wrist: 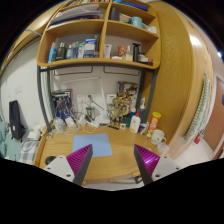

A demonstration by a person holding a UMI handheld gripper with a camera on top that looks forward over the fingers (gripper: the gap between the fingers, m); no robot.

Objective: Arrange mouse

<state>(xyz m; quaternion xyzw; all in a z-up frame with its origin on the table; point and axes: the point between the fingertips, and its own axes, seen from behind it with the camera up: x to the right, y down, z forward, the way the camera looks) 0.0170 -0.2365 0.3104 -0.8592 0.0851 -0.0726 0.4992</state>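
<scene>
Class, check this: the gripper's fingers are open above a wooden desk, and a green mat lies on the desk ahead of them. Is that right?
One detail is wrong. The gripper view shows the mat is blue, not green. The gripper is open above the wooden desk, with the mat ahead of its fingers.

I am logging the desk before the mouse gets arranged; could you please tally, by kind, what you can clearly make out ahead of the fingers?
Blue mat on the desk: 1
Bottles, white and orange-topped: 2
Mouse: 0 discernible
Total: 3
The clutter further back is too small to count. The gripper is open, with nothing between its fingers.
</scene>
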